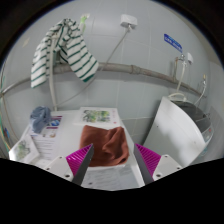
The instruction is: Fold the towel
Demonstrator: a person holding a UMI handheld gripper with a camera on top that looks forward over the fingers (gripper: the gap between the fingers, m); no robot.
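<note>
Pink pads [80, 157] on the two fingers sit closest, spread well apart with bare air between them, so the gripper [114, 158] is open and holding nothing. Just ahead of the jaws, a little toward the left finger, lies the towel [104, 142], a rust-brown cloth rumpled on the white table [118, 178]; its near edge seems to come close to the left fingertip, though I cannot tell whether they touch. It looks unfolded, or loosely heaped at best, so I judge the folding is at its start, with the approach to the cloth in hand. Next would be to pick a corner or edge, bring the fingers down around it and pinch through a single layer, since a bunched grab would drag the whole heap. Beyond the towel are some papers [98, 115], a bluish bundle [41, 119] farther off to the left, and a striped garment [62, 52] hanging on the wall above.
</note>
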